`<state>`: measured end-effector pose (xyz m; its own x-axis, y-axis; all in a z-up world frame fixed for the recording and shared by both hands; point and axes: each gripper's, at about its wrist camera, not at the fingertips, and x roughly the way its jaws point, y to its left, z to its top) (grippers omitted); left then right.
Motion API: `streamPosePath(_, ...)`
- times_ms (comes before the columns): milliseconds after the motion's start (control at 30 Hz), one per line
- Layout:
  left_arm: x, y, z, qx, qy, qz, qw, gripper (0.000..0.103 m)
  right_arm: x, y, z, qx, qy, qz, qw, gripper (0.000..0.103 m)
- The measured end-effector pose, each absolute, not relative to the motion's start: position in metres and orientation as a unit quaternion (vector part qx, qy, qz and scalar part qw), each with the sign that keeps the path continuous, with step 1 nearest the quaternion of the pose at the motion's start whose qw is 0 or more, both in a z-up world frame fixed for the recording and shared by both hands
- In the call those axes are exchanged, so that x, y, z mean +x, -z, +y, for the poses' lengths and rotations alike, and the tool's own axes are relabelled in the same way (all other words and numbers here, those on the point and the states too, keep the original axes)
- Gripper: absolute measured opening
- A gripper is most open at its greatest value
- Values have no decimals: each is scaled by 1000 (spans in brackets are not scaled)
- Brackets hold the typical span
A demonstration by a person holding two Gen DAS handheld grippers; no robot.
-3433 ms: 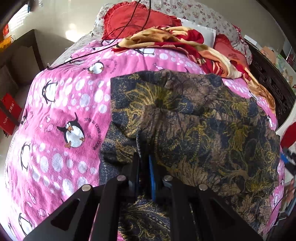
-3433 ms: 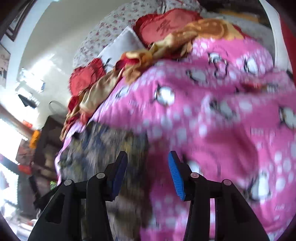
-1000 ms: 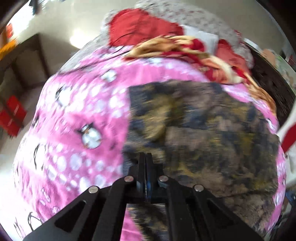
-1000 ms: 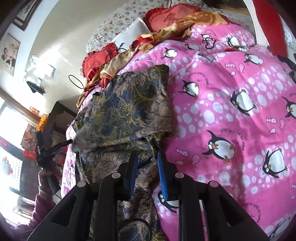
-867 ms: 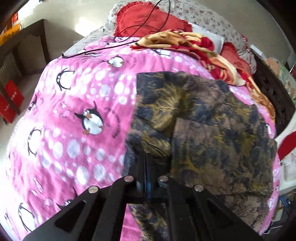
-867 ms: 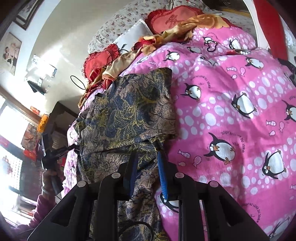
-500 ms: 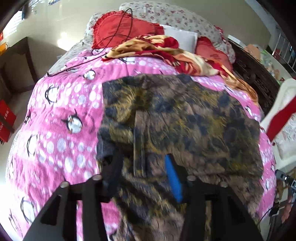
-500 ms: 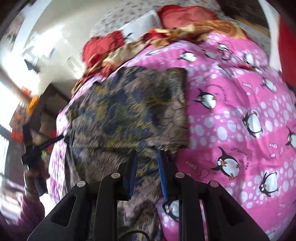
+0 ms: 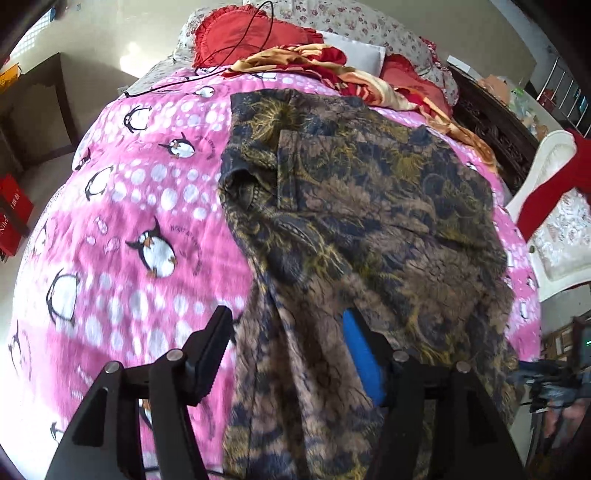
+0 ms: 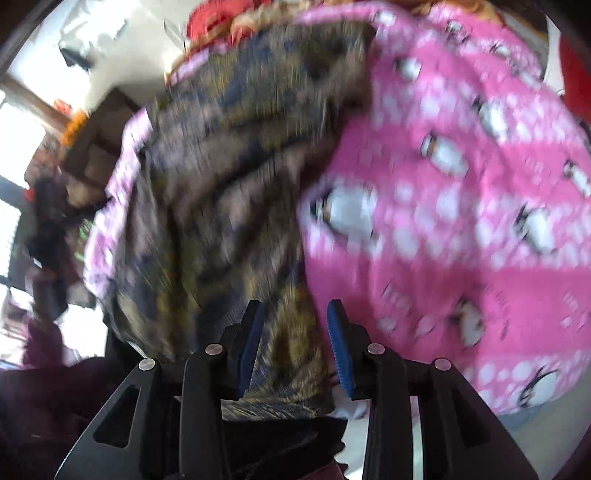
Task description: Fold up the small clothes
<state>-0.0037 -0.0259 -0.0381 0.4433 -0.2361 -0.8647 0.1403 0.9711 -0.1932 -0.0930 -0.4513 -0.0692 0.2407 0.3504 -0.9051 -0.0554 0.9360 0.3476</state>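
Right-wrist view badly blurred; patterned shirt [image 9: 369,206] runs off the bottom edge. Left tool [image 9: 288,332] and right tool [image 10: 293,325] have just been opening, jaws apart over the shirt, gripping nothing.

Home bedroom — bed [image 9: 122,206], pillows [image 9: 236,33]

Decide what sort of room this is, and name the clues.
Most likely a bedroom: a bed under a pink penguin-print fleece blanket, red ruffled cushions and a white pillow at its head, and a dark paisley shirt spread out for folding.

left wrist: looks steeply down from near, bed head at 12 o'clock.
right wrist: near, steeply down, blurred.
shared: patterned garment [image 9: 354,206] [image 10: 236,155], penguin blanket [image 9: 140,206] [image 10: 461,177].
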Motion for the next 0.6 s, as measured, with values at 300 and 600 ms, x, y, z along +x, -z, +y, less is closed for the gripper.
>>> streamPosePath(300,-53,15,-10,-23,120,501,857,78,-153,52,-474,97,-114,590,793,7)
streamPosePath(600,-96,56,16,-35,90,543,834,78,-171,68,-488,214,-105,564,790,33)
